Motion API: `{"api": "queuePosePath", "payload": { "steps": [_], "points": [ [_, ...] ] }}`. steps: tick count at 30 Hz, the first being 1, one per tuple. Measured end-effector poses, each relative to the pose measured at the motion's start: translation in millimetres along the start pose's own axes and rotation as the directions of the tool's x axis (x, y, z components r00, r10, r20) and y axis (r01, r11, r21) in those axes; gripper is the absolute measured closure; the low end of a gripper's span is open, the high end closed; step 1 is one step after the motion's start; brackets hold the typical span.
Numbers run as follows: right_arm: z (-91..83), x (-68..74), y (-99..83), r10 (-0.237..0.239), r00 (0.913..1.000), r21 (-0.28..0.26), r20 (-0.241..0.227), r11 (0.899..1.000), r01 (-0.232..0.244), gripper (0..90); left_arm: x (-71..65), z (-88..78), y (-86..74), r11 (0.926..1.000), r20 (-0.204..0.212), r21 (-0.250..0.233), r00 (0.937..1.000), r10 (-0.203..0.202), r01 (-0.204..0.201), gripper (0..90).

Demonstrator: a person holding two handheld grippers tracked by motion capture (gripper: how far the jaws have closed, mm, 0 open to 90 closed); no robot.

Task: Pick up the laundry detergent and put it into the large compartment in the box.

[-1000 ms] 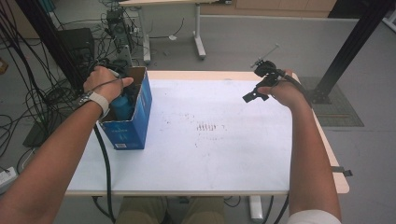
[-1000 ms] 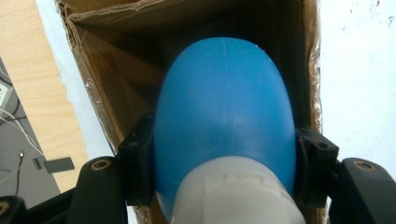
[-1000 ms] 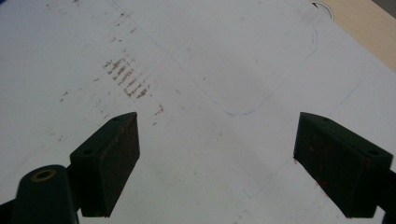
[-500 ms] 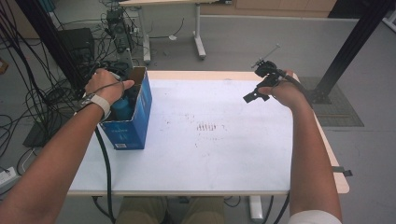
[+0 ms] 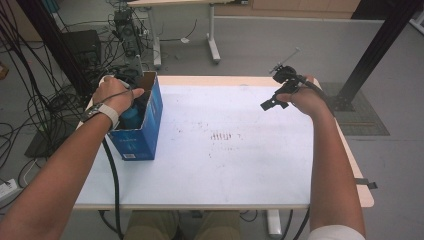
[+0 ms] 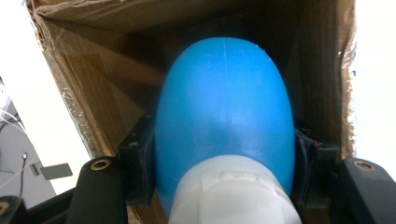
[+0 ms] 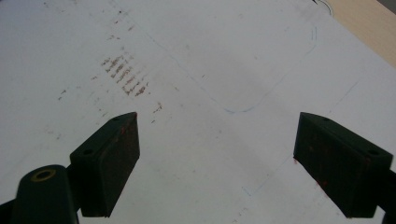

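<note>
Blue bottle [image 6: 224, 112] with a white cap [image 6: 233, 191] pinched between the two black jaws of the left gripper [image 6: 224, 163], one pad pressed against each flank just above the cap, rounded blue body reaching away from the camera into a brown cardboard interior. Seen from the high view, the same bottle [image 5: 131, 116] down inside the open-topped blue box [image 5: 145, 127] at the left end of the white table [image 5: 240, 170], left hand [image 5: 116, 94] over the box opening. Pale print on the box's near face, too small to read; nothing legible on the bottle or cap. Right gripper [image 7: 215, 158] well apart at the far right of the table, also in the high view [image 5: 280, 92], jaws spread wide with nothing between them, only bare tabletop below. Reddish-brown smudges [image 5: 220, 136] in short rows near the table's middle, plus faint blue pen lines [image 7: 261, 98] in the right gripper view.
</note>
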State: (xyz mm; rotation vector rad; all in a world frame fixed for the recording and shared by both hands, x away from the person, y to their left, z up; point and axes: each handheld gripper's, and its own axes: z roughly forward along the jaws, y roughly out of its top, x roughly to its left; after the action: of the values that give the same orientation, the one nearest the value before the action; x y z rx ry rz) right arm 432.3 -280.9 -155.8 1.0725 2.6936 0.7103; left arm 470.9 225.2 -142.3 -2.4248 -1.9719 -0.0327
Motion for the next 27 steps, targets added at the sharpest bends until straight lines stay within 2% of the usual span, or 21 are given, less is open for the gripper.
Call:
{"api": "queuePosePath", "payload": {
  "steps": [27],
  "points": [
    [-0.1, -0.9, -4.7, 0.01, 1.0, -0.003, -0.001, 1.0, -0.01, 14.5, -0.3, 2.2, -0.3, 0.9999, -0.003, -0.01, 0.9999, 0.012, -0.012, 37.3]
  ]
}}
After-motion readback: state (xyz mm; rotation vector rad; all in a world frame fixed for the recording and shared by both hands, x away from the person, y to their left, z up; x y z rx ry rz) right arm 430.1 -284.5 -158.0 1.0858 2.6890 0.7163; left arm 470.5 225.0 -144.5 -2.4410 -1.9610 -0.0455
